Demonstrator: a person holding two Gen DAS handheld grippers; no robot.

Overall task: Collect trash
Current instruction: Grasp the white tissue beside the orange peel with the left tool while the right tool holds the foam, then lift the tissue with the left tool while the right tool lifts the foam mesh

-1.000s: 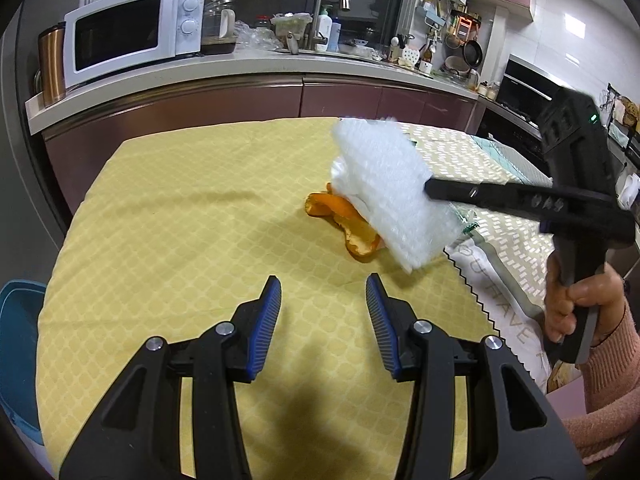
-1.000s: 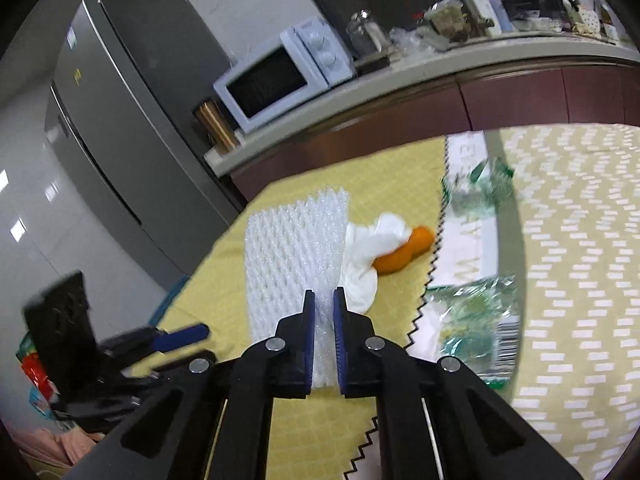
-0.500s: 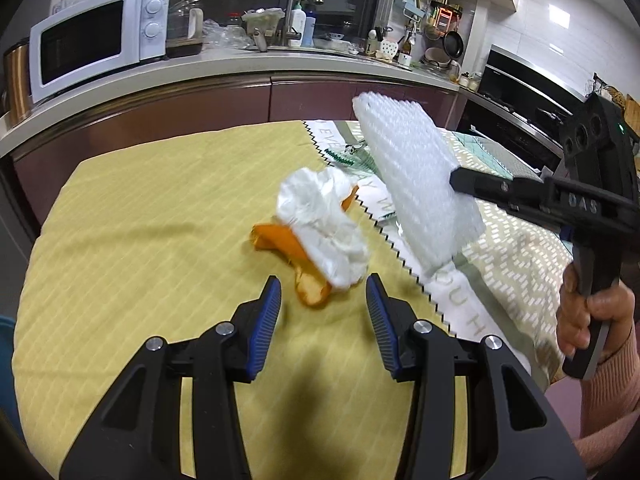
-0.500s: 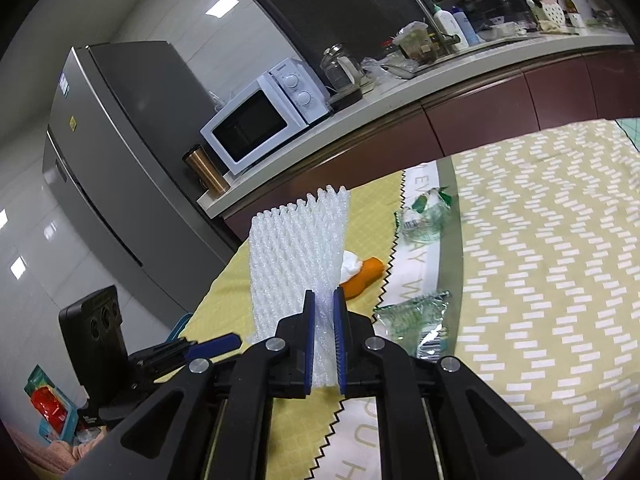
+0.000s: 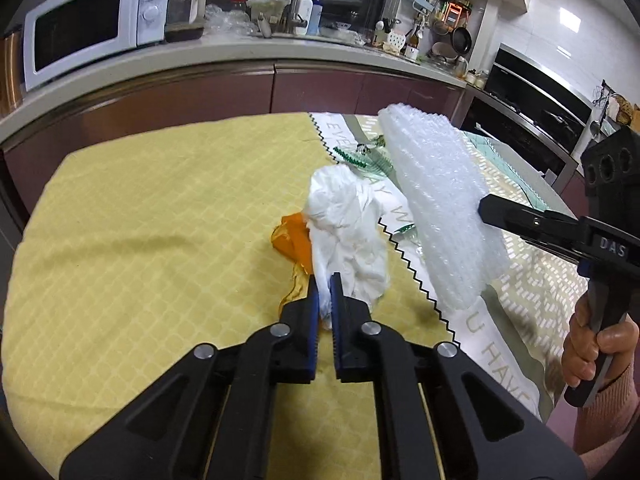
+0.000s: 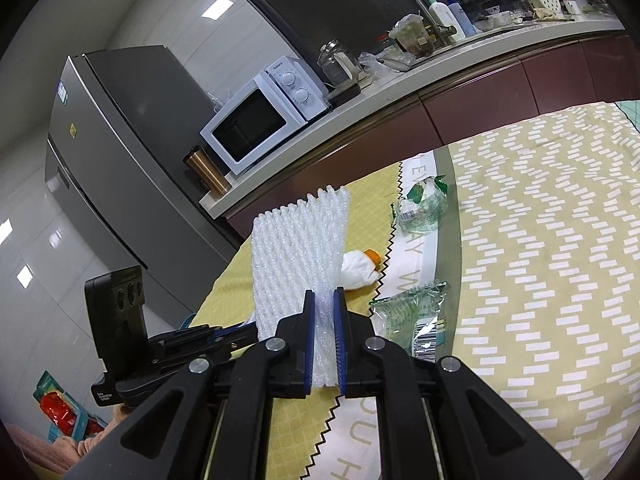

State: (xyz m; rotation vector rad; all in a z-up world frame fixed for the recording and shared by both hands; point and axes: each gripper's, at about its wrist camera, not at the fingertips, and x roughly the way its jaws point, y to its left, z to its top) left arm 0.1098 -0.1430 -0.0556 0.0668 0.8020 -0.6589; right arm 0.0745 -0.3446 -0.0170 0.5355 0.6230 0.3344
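A crumpled white paper wad [image 5: 348, 232] lies on the yellow tablecloth [image 5: 140, 220], on top of an orange peel [image 5: 292, 236]. My left gripper [image 5: 324, 280] is shut on the wad's near edge, its blue pads pinching the white material. Just to the right, above the table, my right gripper [image 6: 323, 296] is shut on a white foam net sheet [image 6: 296, 248], which stands up from its jaws. In the left wrist view the foam sheet [image 5: 440, 200] hangs beside the wad. In the right wrist view the foam sheet partly hides the wad [image 6: 356, 268].
Two clear wrappers with green print [image 6: 424, 204] [image 6: 412, 312] lie on the white runner. A counter with a microwave [image 5: 92, 28] and a sink runs behind the table, and a grey fridge [image 6: 120, 160] stands at its end. A person's hand [image 5: 596, 340] holds the right gripper's handle.
My left gripper moved forward to the white wad and its jaws went from wide apart to shut on the wad's edge. The right gripper kept its hold on the foam sheet.
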